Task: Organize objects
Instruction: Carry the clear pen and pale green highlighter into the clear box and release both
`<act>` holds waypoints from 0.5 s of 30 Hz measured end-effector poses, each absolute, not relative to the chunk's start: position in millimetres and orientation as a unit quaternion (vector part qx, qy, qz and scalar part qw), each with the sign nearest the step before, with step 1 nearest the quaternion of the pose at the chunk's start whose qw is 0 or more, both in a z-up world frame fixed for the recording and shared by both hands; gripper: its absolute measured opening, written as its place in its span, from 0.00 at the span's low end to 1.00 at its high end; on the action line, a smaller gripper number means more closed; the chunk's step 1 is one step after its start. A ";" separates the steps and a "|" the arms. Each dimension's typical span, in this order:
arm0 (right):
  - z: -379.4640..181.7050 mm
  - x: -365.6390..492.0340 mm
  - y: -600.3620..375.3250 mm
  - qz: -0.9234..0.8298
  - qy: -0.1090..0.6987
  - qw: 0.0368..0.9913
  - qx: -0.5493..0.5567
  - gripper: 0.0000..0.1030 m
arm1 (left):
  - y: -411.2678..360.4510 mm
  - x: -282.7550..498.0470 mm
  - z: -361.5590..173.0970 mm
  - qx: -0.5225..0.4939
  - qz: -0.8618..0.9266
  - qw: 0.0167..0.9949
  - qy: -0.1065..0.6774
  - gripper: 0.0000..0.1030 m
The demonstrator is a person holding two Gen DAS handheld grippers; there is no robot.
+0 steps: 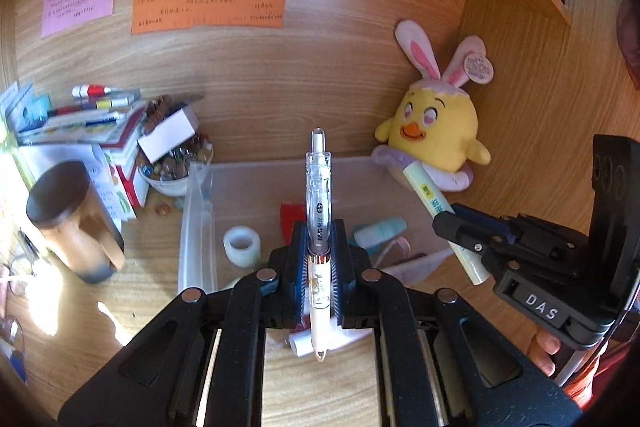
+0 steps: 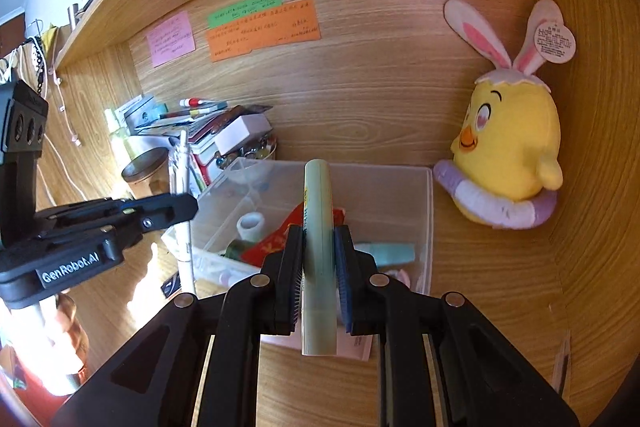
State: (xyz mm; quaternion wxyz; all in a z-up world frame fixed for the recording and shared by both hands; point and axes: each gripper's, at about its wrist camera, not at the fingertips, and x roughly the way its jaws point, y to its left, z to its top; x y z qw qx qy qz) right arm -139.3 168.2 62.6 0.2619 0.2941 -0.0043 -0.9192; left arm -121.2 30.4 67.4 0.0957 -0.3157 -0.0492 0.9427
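I see a wooden desk (image 1: 320,379) walled in by a back panel with pink, green and orange notes (image 1: 208,7) stuck to it. At its rear right sits a yellow chick plush (image 2: 508,143) with rabbit ears, leaning into the corner. Just left of it stands a clear bin (image 2: 424,211), touching the back panel, holding a tape roll (image 1: 241,245), a red packet (image 1: 290,217) and a teal piece (image 1: 380,231). At far left stands a wooden cup (image 1: 74,223) with a dark lid, and behind it a stack of books (image 1: 80,127) and a bowl of marbles (image 1: 176,167).

My left gripper (image 1: 318,259) is clamped tight on a pen (image 1: 319,211), gripping its middle; the clear clicker end stands up over the bin and the white tip hangs below the jaws. My right gripper (image 2: 318,267) is closed hard on a pale green marker (image 2: 318,227), held mid-barrel, pointing toward the bin. Both items are off the desk, in front of the bin. A thumb (image 1: 544,351) shows under the right gripper.
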 end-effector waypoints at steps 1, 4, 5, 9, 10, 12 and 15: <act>63.2 -142.4 167.7 -0.919 -0.004 0.261 0.294 0.14 | 30.0 -123.8 69.7 -0.314 0.944 0.094 -0.048 0.10; 65.2 -152.6 166.0 -0.920 -0.003 0.258 0.294 0.14 | 28.7 -132.2 75.9 -0.309 0.945 0.092 -0.046 0.10; 65.9 -156.0 165.8 -0.921 -0.003 0.257 0.294 0.14 | 27.7 -134.8 77.4 -0.308 0.946 0.091 -0.046 0.10; 69.5 -168.4 163.4 -0.922 -0.006 0.254 0.292 0.14 | 20.5 -147.1 83.7 -0.304 0.948 0.081 -0.053 0.10; 70.8 -170.9 162.3 -0.923 -0.004 0.253 0.291 0.14 | 17.6 -151.1 85.7 -0.305 0.947 0.080 -0.057 0.10; 72.5 -175.5 159.5 -0.923 -0.001 0.253 0.289 0.14 | 13.2 -157.1 88.4 -0.304 0.948 0.074 -0.059 0.10; 70.8 -182.9 154.5 -0.923 0.007 0.253 0.289 0.14 | 9.1 -166.3 89.8 -0.300 0.951 0.055 -0.051 0.10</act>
